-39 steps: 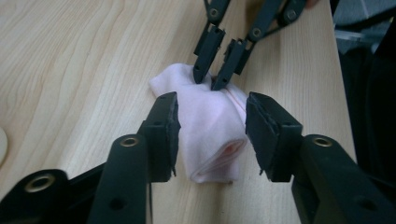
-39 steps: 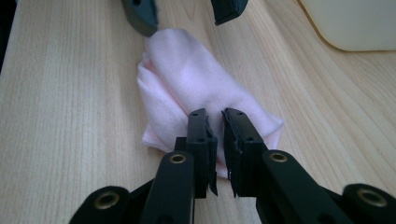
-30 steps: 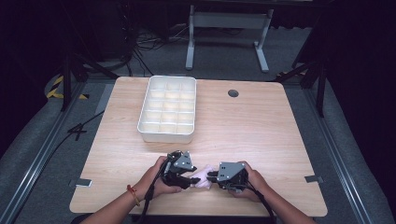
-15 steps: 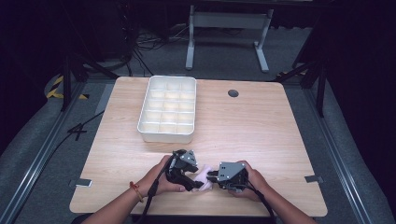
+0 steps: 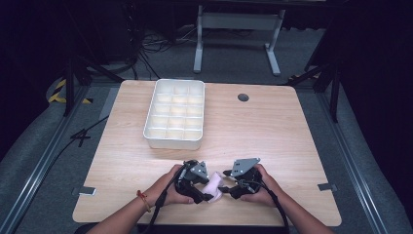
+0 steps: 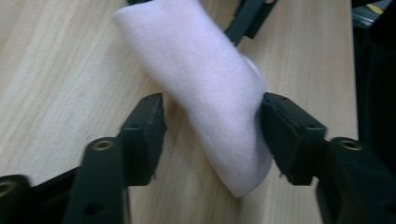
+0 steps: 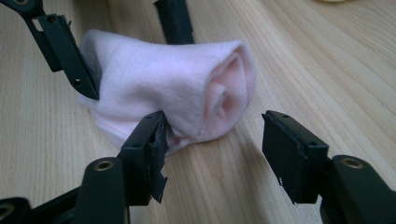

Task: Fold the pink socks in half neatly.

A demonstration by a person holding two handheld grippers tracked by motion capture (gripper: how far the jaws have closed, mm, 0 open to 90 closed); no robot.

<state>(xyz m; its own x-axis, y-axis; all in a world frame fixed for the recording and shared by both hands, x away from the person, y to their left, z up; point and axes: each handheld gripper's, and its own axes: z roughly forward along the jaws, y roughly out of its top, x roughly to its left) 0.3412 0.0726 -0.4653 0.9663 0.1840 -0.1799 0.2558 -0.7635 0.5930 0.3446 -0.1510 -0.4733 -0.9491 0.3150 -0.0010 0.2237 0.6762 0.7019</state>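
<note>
No readable writing appears on anything. Near the front edge of the pale wooden table (image 5: 272, 126), a rolled pale pink fabric sock (image 5: 213, 185) lies between both tools. The left gripper (image 6: 212, 126) has just been closing; one pad touches the roll, the other stands clear. The right gripper (image 7: 212, 140) has just been opening, released beside the spiral end. The high view adds a white compartmented plastic tray (image 5: 176, 113).
</note>
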